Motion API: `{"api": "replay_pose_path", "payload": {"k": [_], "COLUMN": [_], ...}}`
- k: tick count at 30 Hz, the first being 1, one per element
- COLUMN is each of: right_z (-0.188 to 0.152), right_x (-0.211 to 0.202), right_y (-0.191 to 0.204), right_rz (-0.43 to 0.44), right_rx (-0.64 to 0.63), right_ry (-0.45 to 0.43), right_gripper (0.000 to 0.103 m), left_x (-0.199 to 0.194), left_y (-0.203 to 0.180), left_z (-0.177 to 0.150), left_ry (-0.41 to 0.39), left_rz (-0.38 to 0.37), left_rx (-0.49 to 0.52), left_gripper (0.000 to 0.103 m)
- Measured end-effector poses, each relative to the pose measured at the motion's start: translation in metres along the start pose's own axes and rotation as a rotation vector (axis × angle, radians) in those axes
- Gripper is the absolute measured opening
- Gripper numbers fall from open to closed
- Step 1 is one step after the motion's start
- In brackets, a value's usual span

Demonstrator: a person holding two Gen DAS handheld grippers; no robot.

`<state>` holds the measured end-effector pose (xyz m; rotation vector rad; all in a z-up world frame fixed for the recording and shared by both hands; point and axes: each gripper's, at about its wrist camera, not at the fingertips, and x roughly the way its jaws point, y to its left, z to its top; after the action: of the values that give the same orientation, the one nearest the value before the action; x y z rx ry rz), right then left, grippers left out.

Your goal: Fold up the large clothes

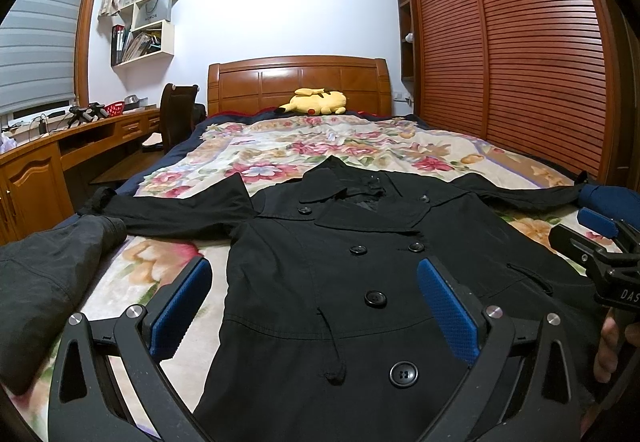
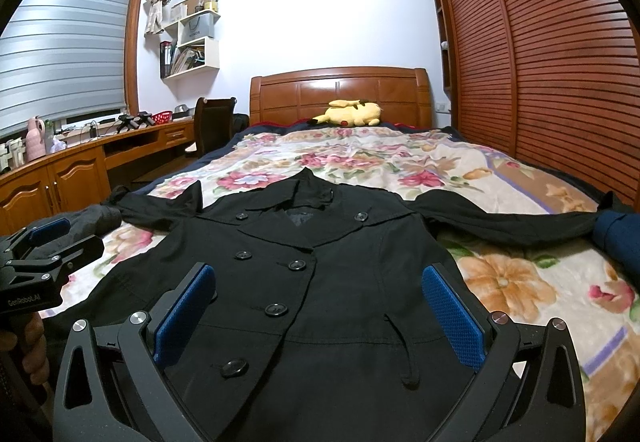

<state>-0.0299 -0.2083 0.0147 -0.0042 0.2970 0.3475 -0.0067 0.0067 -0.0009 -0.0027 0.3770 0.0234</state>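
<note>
A black double-breasted coat (image 1: pixel 320 262) (image 2: pixel 328 282) lies flat and face up on the flowered bedspread (image 1: pixel 280 150), both sleeves spread sideways. My left gripper (image 1: pixel 316 306) hovers open above the coat's lower left front, its blue pads wide apart with nothing between them. Over the coat's lower middle, my right gripper (image 2: pixel 320 314) is open too and holds nothing. Each gripper shows at the edge of the other's view: the right gripper (image 1: pixel 600 242) at the right edge, the left gripper (image 2: pixel 44 242) at the left edge, each held by a hand.
A dark grey garment (image 1: pixel 48 274) lies at the bed's left edge and a navy one (image 2: pixel 620 242) at the right. A yellow plush toy (image 1: pixel 316 102) sits by the wooden headboard (image 1: pixel 300 78). A desk (image 2: pixel 80 158) and chair (image 2: pixel 212 122) stand left, a slatted wardrobe (image 2: pixel 560 62) right.
</note>
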Motion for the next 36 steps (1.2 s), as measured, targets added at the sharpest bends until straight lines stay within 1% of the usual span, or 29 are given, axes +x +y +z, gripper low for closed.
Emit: {"api": "replay_pose_path", "payload": {"k": [14,21,27,30,36], "right_z": [0.000,-0.001,0.002,0.005,0.010], "right_x": [-0.001,-0.001,-0.003,-0.003,0.006], "right_y": [0.001,0.004,0.007,0.009,0.009], "right_rz": [0.001,0.006,0.038,0.075,0.117], "right_rx": [-0.002,-0.005,-0.016,-0.013,-0.022], "right_ry": [-0.001,0.004,0.017,0.023,0.049], "right_gripper": [0.103,0.103,0.103,0.103,0.103], "left_x": [0.000,-0.001,-0.005,-0.008,-0.012], "left_y": [0.001,0.009,0.014,0.018,0.032], "left_z": [-0.001,-0.001,-0.006,-0.005,-0.003], "left_ry": [0.000,0.004,0.038,0.054,0.073], "left_rz": [0.002,0.012,0.031,0.041,0.066], "left_rx": [0.002,-0.007,-0.002,-0.004,-0.017], "left_gripper": [0.103,0.103,0.103,0.103,0.103]}}
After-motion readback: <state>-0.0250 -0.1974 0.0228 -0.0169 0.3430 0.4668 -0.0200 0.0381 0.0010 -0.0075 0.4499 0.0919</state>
